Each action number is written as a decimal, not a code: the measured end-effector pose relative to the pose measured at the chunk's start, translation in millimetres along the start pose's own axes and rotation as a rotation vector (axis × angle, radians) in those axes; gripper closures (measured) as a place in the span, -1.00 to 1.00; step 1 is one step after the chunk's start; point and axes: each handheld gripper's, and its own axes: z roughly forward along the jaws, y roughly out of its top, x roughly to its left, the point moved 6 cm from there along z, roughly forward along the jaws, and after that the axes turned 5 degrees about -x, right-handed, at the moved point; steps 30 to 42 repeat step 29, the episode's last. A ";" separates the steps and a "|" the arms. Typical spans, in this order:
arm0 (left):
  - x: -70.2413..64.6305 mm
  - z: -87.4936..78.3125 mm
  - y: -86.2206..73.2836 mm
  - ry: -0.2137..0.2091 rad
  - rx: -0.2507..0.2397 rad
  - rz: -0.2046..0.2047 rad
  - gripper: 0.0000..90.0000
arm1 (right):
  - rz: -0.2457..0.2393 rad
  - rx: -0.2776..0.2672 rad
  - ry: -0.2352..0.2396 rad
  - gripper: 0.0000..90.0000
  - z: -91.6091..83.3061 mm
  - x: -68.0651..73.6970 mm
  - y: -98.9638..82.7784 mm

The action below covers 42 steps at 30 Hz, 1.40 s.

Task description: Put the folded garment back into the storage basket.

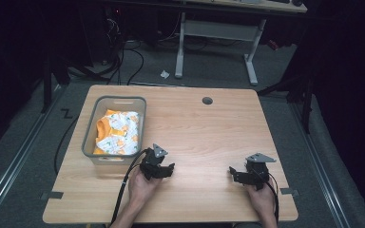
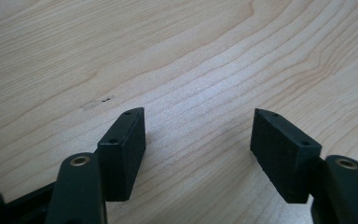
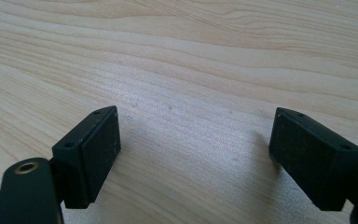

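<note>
Both grippers sit low over the near part of the table [image 1: 195,123], jaws spread, nothing between them. Left gripper [image 1: 170,169] is near-centre-left, just right of the bin's near corner; in the left gripper view its pads [image 2: 121,154] stand wide w/ bare wood grain in the gap. Right gripper [image 1: 232,172] is near-right, well apart from the left one; right gripper view shows the same thing, pads [image 3: 91,156] wide, only tabletop under them.

The thing nearest the work is the cloth [image 1: 119,133], orange & white print, bunched inside the grey bin [image 1: 89,142] at the left side of the table. It's fully inside the walls, nothing draped over the rim as far as I can tell.

My read: the cloth looks stowed and the hands look parked. If either goes back for it, I'd come in over the rim from above, jaws kept wide, and pinch a raised fold rather than dig at the bin floor. Keep the cable [image 1: 123,190] clear of the bin's near corner so it doesn't drag it.
</note>
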 end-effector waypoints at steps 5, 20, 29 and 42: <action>-1.7 0.5 -1.6 0.016 -0.019 0.008 -0.21 | 0.000 0.000 0.000 -0.63 0.0 0.0 0.0; -4.3 0.9 -5.6 0.040 -0.067 0.014 -0.25 | 0.000 0.000 0.000 -0.63 0.0 0.0 0.0; -5.1 1.3 -5.7 0.029 -0.062 0.022 -0.31 | 0.000 0.000 0.000 -0.63 0.0 0.0 -0.1; -5.1 1.3 -5.7 0.029 -0.062 0.022 -0.31 | 0.000 0.000 0.000 -0.63 0.0 0.0 -0.1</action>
